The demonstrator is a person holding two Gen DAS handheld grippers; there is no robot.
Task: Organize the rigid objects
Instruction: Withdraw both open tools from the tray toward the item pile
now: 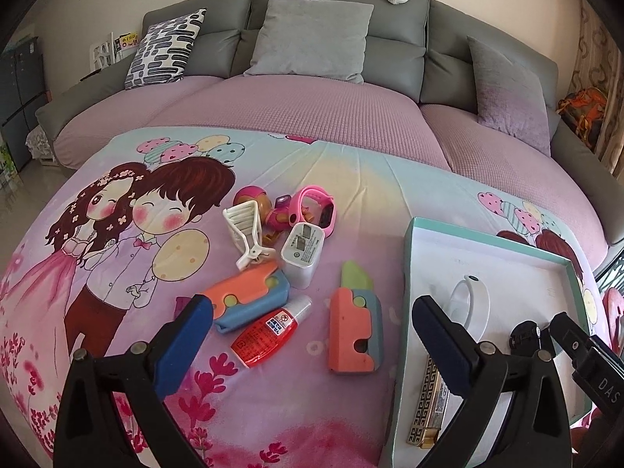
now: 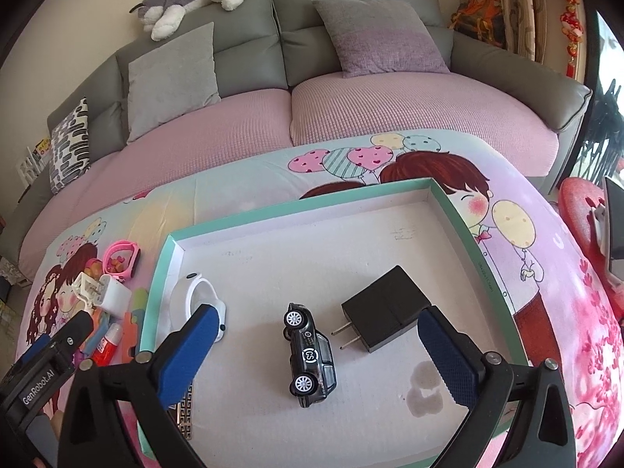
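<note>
A teal-rimmed white box lid (image 2: pixel 249 216) lies on the cartoon sheet; it also shows in the left wrist view (image 1: pixel 405 273). In it lie a black toy car (image 2: pixel 310 355) on its side, a black charger (image 2: pixel 384 308), a white wristband (image 2: pixel 197 296) and a gold patterned bar (image 1: pixel 427 405). My right gripper (image 2: pixel 318 347) is open and empty above the car. My left gripper (image 1: pixel 312 331) is open and empty above the sheet, around an orange-blue toy knife (image 1: pixel 355 331) and a red bottle (image 1: pixel 269 331). Further off lie another toy knife (image 1: pixel 249 296), a white charger (image 1: pixel 302 253), a white clip (image 1: pixel 247 230), a pink watch (image 1: pixel 316 210) and a pink doll (image 1: pixel 253 199).
A grey sofa (image 1: pixel 335 39) with a pink cover and several cushions stands behind the sheet. A plush dog (image 2: pixel 191 0) lies on its back. A red stool (image 2: pixel 585 210) stands at the right. The right gripper's body (image 1: pixel 585 355) shows by the lid.
</note>
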